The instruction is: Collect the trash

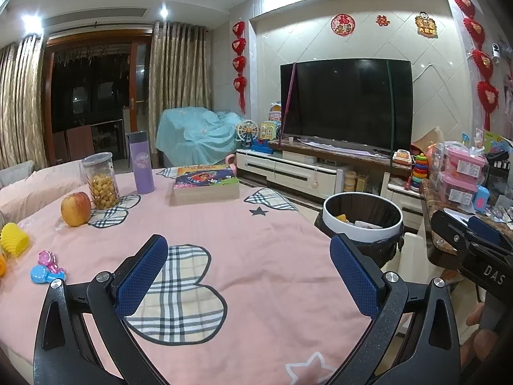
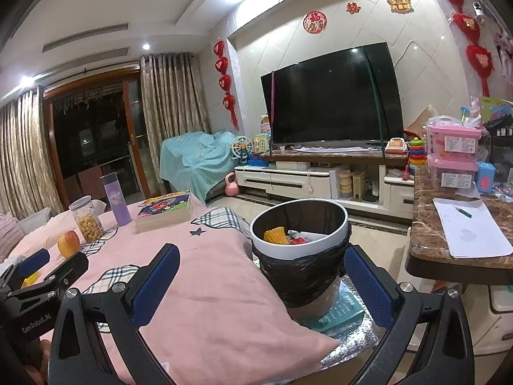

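Left hand-held gripper (image 1: 248, 276) spread empty, right hand-held gripper (image 2: 261, 284) likewise, bin (image 2: 299, 247) ahead

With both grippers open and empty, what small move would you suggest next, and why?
Probably swing the left gripper left toward the small pink and blue piece near the cloth's edge. Both jaws stand wide apart holding nothing, and the bin already holds scraps, so that loose piece looks like the nearest candidate.

White-rimmed, black-lined trash bin (image 2: 299, 247) upright beside the table, scraps inside.
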Tool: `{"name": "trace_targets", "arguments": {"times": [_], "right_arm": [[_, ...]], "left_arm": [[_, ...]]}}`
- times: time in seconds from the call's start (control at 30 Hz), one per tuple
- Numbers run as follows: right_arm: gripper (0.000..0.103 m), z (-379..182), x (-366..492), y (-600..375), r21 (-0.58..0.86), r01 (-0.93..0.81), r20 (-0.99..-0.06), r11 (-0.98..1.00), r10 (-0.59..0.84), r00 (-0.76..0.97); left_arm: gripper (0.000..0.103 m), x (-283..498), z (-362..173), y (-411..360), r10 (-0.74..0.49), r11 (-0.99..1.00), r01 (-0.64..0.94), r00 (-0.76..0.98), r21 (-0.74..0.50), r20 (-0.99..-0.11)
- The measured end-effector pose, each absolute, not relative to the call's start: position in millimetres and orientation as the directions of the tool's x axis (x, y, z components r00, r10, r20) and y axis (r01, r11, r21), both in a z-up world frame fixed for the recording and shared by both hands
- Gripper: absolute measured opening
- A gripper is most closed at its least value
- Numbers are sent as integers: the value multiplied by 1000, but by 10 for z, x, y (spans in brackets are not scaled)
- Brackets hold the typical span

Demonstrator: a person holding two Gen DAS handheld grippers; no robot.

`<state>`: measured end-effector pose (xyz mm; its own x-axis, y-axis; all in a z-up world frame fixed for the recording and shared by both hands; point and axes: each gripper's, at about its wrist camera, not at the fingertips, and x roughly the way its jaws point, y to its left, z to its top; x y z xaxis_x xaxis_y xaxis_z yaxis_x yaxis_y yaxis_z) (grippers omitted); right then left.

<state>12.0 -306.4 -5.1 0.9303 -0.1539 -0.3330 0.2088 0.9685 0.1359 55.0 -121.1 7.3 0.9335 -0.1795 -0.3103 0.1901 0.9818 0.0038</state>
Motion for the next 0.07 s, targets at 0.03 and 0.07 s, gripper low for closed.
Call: {"name": "trace_targets", "arguments": {"times": [0.03, 0.07], "right_arm": [[103, -51, 139, -3052, 136, 206, -338, 969, -151, 929], [103, -53, 154, -3062, 139, 204, -341, 969, -146, 929]], "left_arm": [[103, 556, 74, -1200, -181, 982, 191, 933, 1, -311], [103, 566, 73, -1189, -184, 981, 193, 932, -3, -314]]}}
